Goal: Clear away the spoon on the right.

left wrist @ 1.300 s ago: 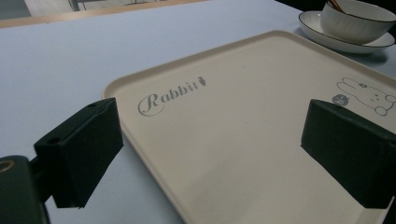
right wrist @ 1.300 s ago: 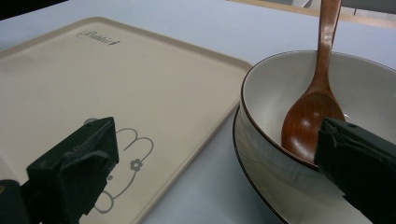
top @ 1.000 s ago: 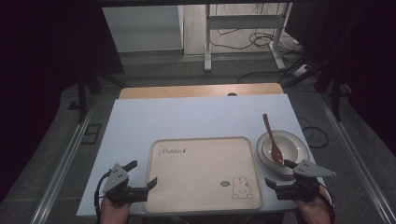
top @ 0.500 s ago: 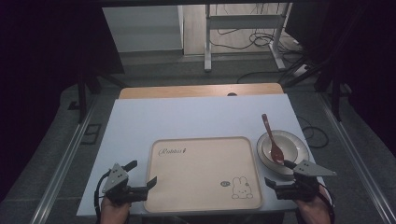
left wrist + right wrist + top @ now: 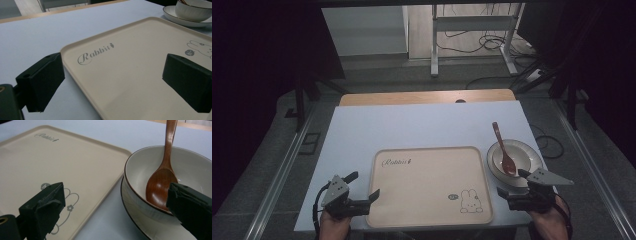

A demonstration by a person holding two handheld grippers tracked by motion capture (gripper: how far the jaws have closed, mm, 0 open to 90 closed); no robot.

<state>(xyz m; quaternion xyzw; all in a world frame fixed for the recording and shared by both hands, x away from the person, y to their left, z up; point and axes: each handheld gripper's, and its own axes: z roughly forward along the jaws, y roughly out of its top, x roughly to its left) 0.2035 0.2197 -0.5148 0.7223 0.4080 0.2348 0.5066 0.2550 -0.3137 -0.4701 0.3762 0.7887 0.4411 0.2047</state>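
Two pairs of tongs wait at the near edge of the table, both spread wide and holding nothing.

The left tongs (image 5: 362, 190) sit at the near left corner of the beige tray (image 5: 422, 200), their jaws apart with the tray's left rim running between them, one jaw over the white table (image 5: 412, 125) and the other over the tray's flat bed. The right tongs (image 5: 511, 184) hang low just beside the white bowl (image 5: 524, 155), jaws apart, one over the rabbit drawing on the tray, the other over the bowl's near rim. The bowl stands on a plate (image 5: 492, 167) just right of the tray, and a wooden spoon (image 5: 503, 149) lies in it, handle leaning out over the far rim.
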